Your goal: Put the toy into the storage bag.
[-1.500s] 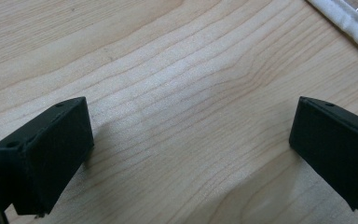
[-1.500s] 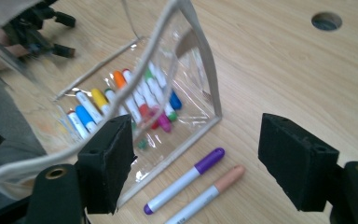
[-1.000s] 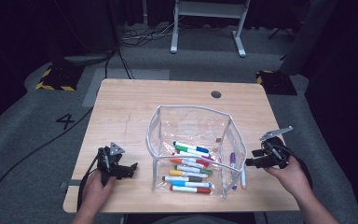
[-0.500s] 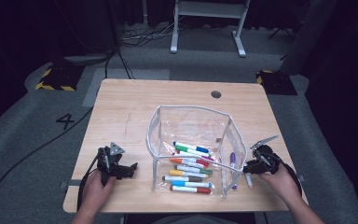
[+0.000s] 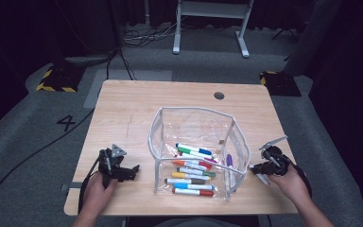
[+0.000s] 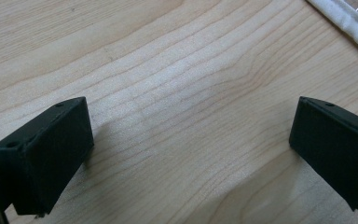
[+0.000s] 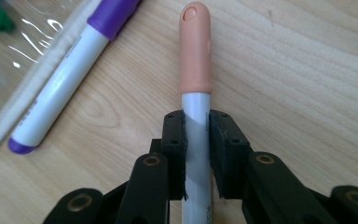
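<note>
Right hand-held gripper (image 7: 196,154): clamping the white barrel of a peach-capped marker (image 7: 196,60), jaws having just been closing onto it, pads pressing on both sides of the barrel. Marker lying on the wooden surface (image 7: 307,70), cap pointing away from the jaws. In the high view, right hand-held gripper (image 5: 260,168) sitting low at the right edge of the surface (image 5: 123,109), just beside the clear pouch (image 5: 196,120), marker barrel (image 5: 262,178) showing beneath it.

Lying just beside the held marker: a purple-capped marker (image 7: 70,60), white barrel resting against the white-trimmed edge of the pouch (image 7: 9,121), apart from the jaws.

Left hand-held gripper (image 6: 191,154): released, jaws standing wide apart over bare wood, gripping nothing. In the high view, left hand-held gripper (image 5: 131,171) resting near the front left of the surface, well apart from the pouch.

Pouch standing open in the middle of the surface, holding several coloured markers (image 5: 191,165) lying crosswise.
</note>
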Tool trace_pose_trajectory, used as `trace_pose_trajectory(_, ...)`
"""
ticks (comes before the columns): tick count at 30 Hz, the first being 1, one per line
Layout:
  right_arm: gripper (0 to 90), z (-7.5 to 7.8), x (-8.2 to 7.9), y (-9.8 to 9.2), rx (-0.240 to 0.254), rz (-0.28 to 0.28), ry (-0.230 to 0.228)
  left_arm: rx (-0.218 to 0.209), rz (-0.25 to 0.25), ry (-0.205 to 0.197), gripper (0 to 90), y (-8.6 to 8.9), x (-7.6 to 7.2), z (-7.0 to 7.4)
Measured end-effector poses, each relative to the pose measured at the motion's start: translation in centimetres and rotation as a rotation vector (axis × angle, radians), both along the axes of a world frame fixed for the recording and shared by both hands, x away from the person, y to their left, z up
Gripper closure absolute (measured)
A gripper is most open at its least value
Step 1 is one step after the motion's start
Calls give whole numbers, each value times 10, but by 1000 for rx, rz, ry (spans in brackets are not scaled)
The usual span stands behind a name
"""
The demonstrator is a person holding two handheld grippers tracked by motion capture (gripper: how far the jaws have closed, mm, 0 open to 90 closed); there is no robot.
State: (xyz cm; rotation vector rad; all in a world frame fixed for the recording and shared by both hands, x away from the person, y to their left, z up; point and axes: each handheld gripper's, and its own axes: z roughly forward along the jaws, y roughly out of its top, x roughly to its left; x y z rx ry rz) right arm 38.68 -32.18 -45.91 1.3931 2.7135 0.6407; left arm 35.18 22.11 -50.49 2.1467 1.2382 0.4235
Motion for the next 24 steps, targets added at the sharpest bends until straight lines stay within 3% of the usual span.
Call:
trace_pose_trajectory(4, 766, 20, -3, -4, 48, 11, -29, 0, 0, 0, 0, 0, 0, 0)
trace_pose_trajectory(12, 766, 75, -12, -7, 95, 56, -120, 0, 0, 0, 0, 0, 0, 0)
trace_pose_trajectory(16, 766, 103, -16, -4, 121, 91, -157, 0, 0, 0, 0, 0, 0, 0)
trace_pose_trajectory(24, 766, 145, -23, 5, 164, 151, -203, 0, 0, 0, 0, 0, 0, 0)
